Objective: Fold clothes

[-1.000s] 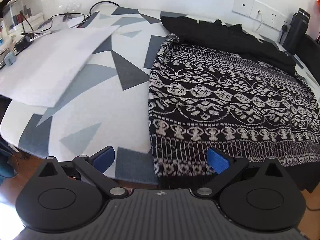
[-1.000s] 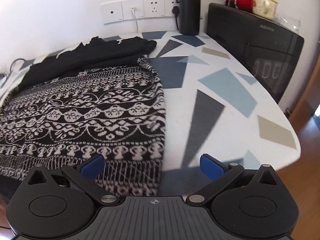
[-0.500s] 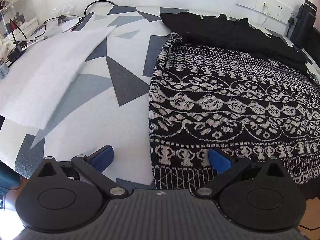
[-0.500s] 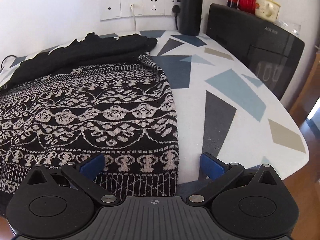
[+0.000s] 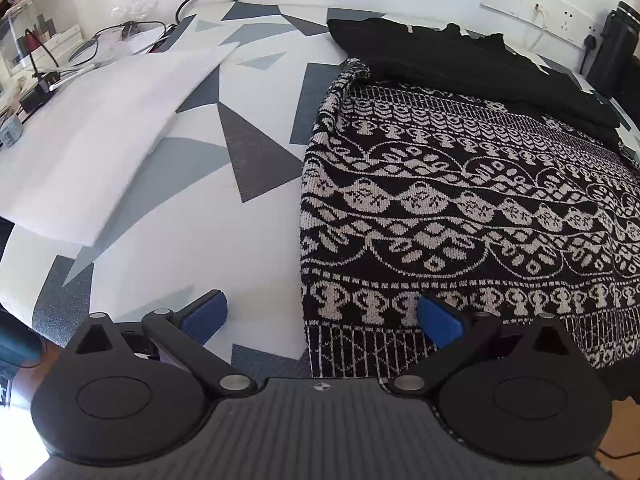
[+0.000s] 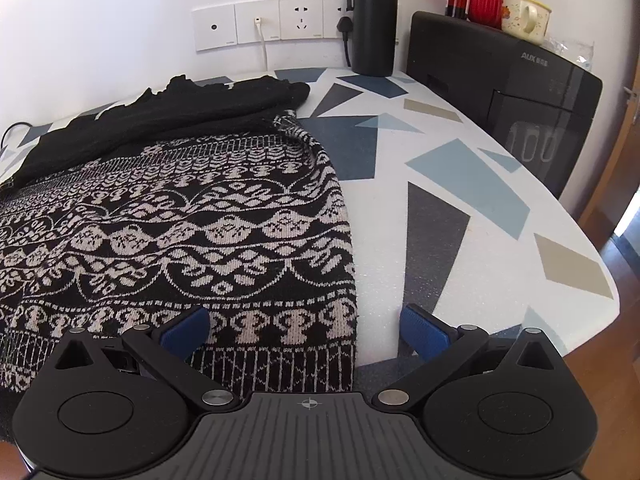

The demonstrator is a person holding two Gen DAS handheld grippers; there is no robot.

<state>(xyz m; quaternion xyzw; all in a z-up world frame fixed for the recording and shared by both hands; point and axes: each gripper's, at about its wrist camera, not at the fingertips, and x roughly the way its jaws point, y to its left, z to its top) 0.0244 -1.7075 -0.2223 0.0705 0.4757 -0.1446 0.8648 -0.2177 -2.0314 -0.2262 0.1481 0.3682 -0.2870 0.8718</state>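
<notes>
On table (image 5: pixel 208 248): knit (image 5: pixel 460 208) flat, hem at near edge. My left claw (image 5: pixel 320 316) spread wide over its left corner, right claw (image 6: pixel 304 324) spread wide over right corner.

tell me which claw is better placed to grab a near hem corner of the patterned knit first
Neither clearly: the left claw straddles the patterned knit's near left corner, the right claw its near right corner. Both are open.
</notes>
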